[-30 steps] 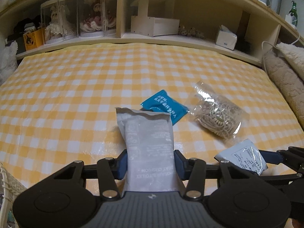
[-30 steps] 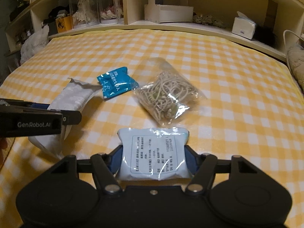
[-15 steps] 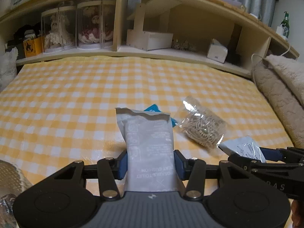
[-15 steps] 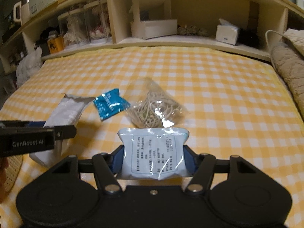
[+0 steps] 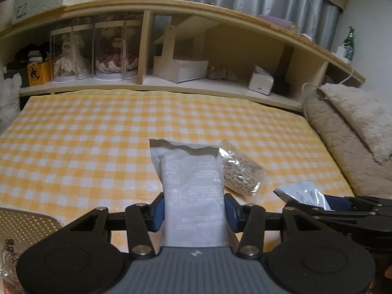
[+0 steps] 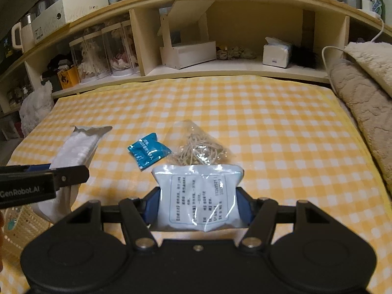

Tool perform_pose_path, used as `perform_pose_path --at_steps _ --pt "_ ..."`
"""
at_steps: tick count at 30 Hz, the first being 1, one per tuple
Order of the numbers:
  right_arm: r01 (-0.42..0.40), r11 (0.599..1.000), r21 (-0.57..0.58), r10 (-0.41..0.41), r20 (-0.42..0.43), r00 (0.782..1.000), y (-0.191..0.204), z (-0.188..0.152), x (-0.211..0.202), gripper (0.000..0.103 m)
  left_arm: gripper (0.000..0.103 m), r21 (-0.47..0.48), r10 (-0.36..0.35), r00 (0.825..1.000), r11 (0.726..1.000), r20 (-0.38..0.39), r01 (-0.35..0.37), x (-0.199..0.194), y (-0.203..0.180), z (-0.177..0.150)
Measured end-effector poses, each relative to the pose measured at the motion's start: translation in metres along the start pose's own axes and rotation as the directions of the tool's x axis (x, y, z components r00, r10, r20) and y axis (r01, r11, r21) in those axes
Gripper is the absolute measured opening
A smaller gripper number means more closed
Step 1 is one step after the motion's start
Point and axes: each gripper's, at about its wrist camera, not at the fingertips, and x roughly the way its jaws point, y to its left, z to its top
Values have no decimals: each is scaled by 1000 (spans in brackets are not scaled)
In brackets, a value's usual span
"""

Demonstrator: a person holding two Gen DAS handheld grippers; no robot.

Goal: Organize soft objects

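Slipping is the main risk: both packets are slick film, pinched only across their sides. The left gripper [image 5: 193, 216] clamps a long grey foil packet [image 5: 192, 186] standing up between its jaws; the right gripper [image 6: 198, 208] clamps a white, clear-wrapped printed pouch [image 6: 198, 196]. A small blue sachet [image 6: 148, 151] and a clear bag of beige strands [image 6: 199, 150] lie beyond the jaws on the yellow-checked cloth [image 6: 269, 127].

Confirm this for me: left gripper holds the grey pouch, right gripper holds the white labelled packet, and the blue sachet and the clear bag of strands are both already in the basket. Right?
Not quite. The blue sachet and clear bag of strands lie on the checked cloth, as the right wrist view shows. The rest holds: left gripper holds the grey pouch, right gripper the white labelled packet.
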Motion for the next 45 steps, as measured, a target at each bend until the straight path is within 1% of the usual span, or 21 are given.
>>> perform_pose_path --at_steps 9,11,16,19,23,25,27,29,32,34,36,38,39,42,45 --pt "14 1000 9 -14 20 1000 18 0 -28 65 50 6 -80 997 997 4 80 -44 13 10" --pt "10 1000 7 -10 28 1000 22 1 -33 65 50 37 -98 995 995 6 97 -55 17 11" --pt "-12 1000 1 12 49 999 35 4 -48 65 50 167 -136 991 977 9 133 -79 34 15" --pt "-33 999 2 33 54 998 44 5 -54 65 50 243 -141 990 960 -5 138 -90 52 16" --pt "-70 998 -4 70 50 996 61 7 -58 65 50 308 -145 989 940 -24 145 -99 79 18" --pt "-89 996 -12 89 49 995 71 8 -60 65 50 335 -161 986 928 -36 164 -102 93 22" --pt "-110 994 -23 111 49 993 83 8 -61 65 50 342 -171 983 922 -64 183 -102 109 26" --pt "-129 991 -35 130 49 990 96 9 -63 65 50 343 -166 983 921 -82 185 -101 126 28" --pt "-163 985 -47 165 47 985 114 11 -64 65 50 361 -171 977 910 -124 205 -98 147 25" --pt "-188 981 -51 190 42 981 125 12 -64 65 50 377 -176 973 899 -152 221 -97 158 20" --pt "-213 975 -60 215 34 976 137 13 -63 65 50 375 -201 965 892 -169 251 -96 169 14" --pt "-233 970 -68 235 27 972 149 13 -62 65 50 352 -241 952 888 -190 296 -95 180 9" --pt "-242 968 -72 244 22 969 155 13 -62 65 50 355 -252 946 881 -204 312 -94 184 6" --pt "-265 960 -87 267 8 964 171 12 -60 65 50 403 -272 928 843 -253 357 -91 189 -3" --pt "-281 954 -103 282 -4 959 182 10 -59 65 50 441 -285 902 799 -323 410 -82 191 -11"
